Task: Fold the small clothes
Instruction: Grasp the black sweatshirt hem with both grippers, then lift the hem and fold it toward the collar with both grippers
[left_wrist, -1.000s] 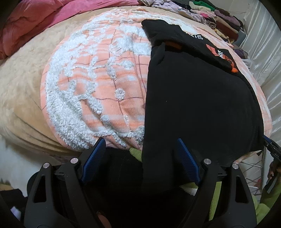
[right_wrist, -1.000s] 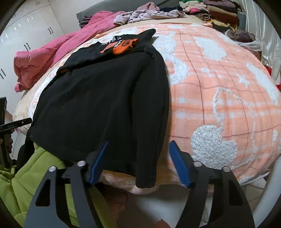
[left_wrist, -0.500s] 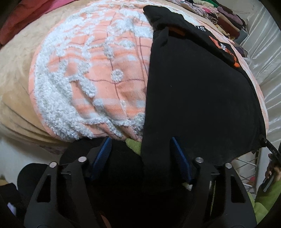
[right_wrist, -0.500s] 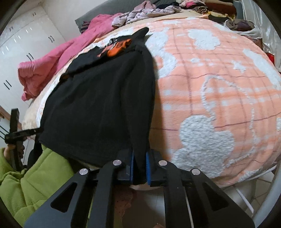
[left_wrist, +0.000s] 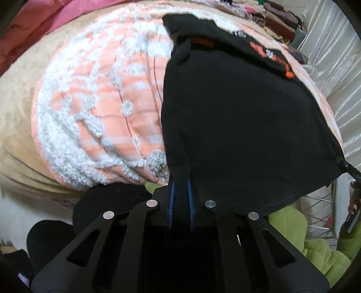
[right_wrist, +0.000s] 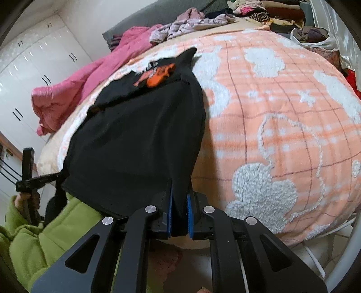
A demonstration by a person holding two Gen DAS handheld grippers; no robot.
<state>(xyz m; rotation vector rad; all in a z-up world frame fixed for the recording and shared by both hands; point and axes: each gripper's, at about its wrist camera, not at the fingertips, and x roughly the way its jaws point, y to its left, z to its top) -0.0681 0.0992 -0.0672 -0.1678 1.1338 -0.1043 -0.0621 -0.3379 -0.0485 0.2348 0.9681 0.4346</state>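
A black garment (left_wrist: 237,117) with an orange print (left_wrist: 270,57) lies on the bed, its near hem hanging over the front edge. My left gripper (left_wrist: 179,198) is shut on the hem's left corner. In the right wrist view the same black garment (right_wrist: 135,139) shows its orange print (right_wrist: 158,75) at the far end. My right gripper (right_wrist: 179,214) is shut on the hem's right corner. The left gripper (right_wrist: 42,179) also shows at the garment's far corner in the right wrist view.
An orange and white fleecy blanket (right_wrist: 282,126) covers the bed. A pink quilt (right_wrist: 74,90) lies at the back left. Piles of clothes (right_wrist: 259,13) sit at the far end. The person's green sleeve (right_wrist: 33,236) is low at the left.
Both grippers went from open to shut on the garment's near hem, the right one first, then the left. The hem is now lifted slightly off the bed edge.
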